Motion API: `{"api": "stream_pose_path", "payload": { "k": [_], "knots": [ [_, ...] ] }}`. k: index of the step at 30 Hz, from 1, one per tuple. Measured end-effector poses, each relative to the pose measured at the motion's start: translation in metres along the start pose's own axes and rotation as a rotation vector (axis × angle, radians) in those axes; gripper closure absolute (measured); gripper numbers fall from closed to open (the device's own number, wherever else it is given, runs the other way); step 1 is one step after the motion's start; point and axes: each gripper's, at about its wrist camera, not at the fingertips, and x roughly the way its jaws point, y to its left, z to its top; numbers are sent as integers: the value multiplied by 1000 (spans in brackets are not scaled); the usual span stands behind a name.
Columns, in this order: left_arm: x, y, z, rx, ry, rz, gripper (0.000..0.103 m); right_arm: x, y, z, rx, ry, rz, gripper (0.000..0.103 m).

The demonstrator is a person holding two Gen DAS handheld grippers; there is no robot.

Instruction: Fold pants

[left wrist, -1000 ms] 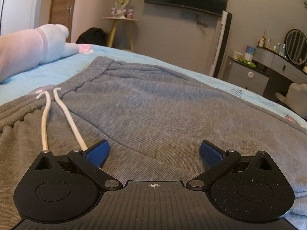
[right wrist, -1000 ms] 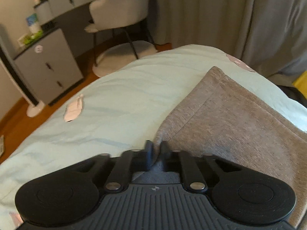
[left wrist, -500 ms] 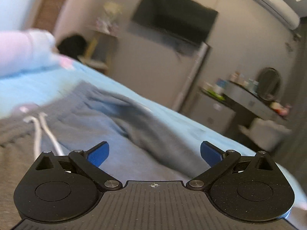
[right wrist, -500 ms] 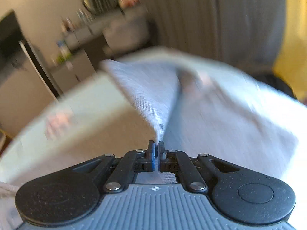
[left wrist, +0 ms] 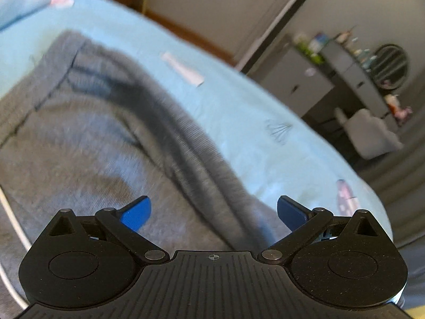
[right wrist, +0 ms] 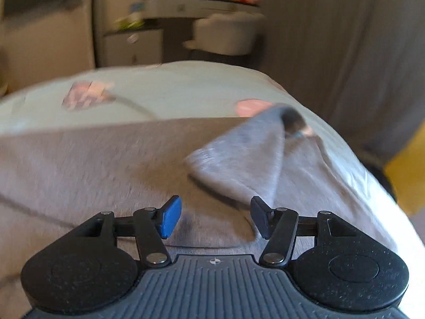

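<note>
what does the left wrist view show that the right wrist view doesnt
Only the left wrist view: the white drawstring, the left gripper with jaws wide open, and a raised ridge in the grey pants. Only the right wrist view: the right gripper, jaws opening with nothing between them, a pant end flopped over, and the curtain. Both show the pants on the bed sheet.
</note>
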Motion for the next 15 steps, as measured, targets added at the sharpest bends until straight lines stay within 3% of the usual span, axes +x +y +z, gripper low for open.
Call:
{"api": "stream_pose_path", "payload": {
  "k": [1,2,4,6,7,8,9,12,15],
  "knots": [
    [4,1,0,-14,10,11,9,6,4,0,-41,-4,-23,44],
    [9,3,1,-26,19,21,24,13,6,-1,-72,2,-54,44],
    [12,4,1,-37,22,12,27,28,5,1,-98,5,-91,44],
    [14,7,-1,-40,23,-9,37,34,-4,5,-58,-15,-79,47],
    [15,7,-2,-36,38,-16,53,36,-12,8,-19,-11,-61,52],
    [14,7,-4,-34,50,-28,77,41,-19,13,34,0,-44,70],
    [14,7,-4,-34,70,-50,89,45,-28,17,92,13,-34,95],
    [-14,8,-9,-14,40,-62,95,44,-59,32,297,14,-1,98],
    [-70,5,-23,32,-51,-130,95,7,-100,39,463,-96,24,98]
  ]
}}
